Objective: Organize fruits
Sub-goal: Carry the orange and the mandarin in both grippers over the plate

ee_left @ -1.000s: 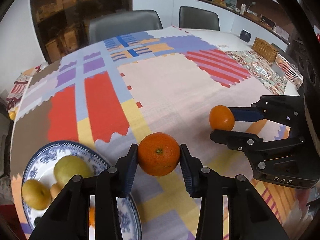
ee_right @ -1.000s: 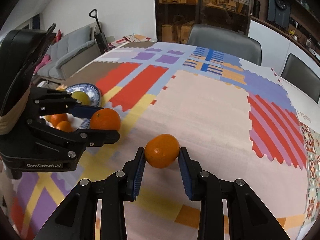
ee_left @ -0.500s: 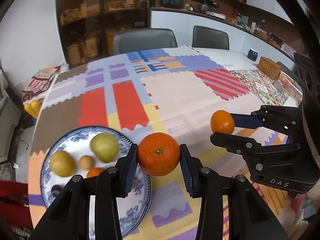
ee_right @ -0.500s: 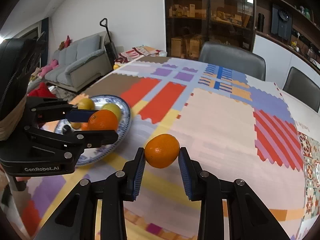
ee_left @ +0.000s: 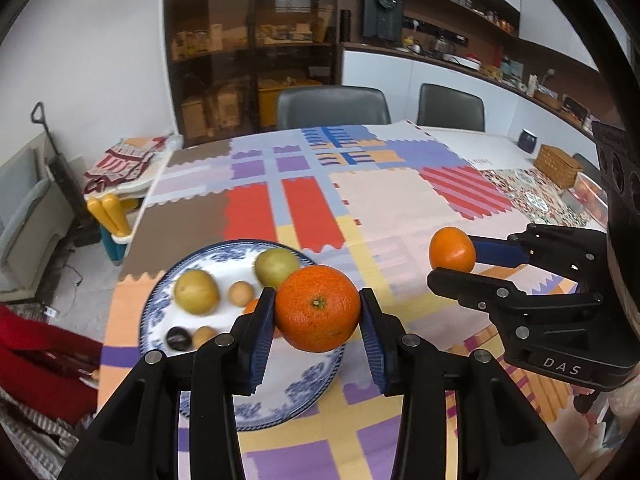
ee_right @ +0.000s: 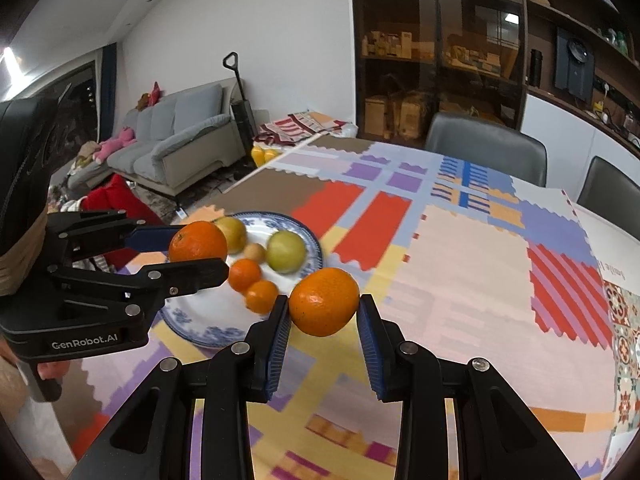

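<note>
Oranges fill both our tools: the left tool (ee_left: 318, 314) clenches one orange (ee_left: 318, 308) above the blue-patterned plate (ee_left: 308, 390) at lower centre, while the right tool (ee_right: 324, 314) grips another orange (ee_right: 324, 302) just beside that plate, above the patchwork surface (ee_right: 460, 264).

The plate (ee_left: 308, 390) on the near left of the bench (ee_left: 400, 200) is crowded at its far side by two green fruits (ee_left: 196, 291), small brown ones (ee_left: 241, 293) and small oranges (ee_right: 245, 274); its near rim is bare. The bench's middle and far stretch lie open, with a basket (ee_left: 557, 165) at the far right edge.
</note>
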{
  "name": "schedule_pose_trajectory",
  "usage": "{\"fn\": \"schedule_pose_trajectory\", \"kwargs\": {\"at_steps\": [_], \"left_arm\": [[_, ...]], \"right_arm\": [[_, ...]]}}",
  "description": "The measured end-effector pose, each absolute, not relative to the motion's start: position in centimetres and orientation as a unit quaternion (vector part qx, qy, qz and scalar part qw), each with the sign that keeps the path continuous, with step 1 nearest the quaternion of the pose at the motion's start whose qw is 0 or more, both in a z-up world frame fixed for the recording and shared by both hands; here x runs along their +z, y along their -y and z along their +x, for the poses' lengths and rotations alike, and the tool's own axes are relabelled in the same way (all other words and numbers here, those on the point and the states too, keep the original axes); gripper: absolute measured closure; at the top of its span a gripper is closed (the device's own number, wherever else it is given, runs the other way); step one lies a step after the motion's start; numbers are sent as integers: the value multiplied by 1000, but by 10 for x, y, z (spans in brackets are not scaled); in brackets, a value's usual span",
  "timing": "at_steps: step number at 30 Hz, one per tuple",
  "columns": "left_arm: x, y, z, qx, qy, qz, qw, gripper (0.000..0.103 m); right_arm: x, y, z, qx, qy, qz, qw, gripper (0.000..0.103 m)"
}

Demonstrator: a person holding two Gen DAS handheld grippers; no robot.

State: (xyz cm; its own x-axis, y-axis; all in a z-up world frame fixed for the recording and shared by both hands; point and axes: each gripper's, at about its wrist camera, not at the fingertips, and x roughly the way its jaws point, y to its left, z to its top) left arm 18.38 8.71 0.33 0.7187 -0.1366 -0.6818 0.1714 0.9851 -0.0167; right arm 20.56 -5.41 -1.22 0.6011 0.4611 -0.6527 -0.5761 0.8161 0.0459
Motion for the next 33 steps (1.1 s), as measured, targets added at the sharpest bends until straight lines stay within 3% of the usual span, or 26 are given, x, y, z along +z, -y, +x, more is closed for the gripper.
{"fn": "schedule_pose_trajectory", "kwargs": {"at_steps": [15,33], "left_arm": [[-9,-141,165,-35,-365,14,930,63],[-42,-163,188,-73,-384,19,920,63]], "right_arm": [[-12,2,203,315,-334,-100,883,68],[-62,-39,215,345,-397,-110,843,68]]}}
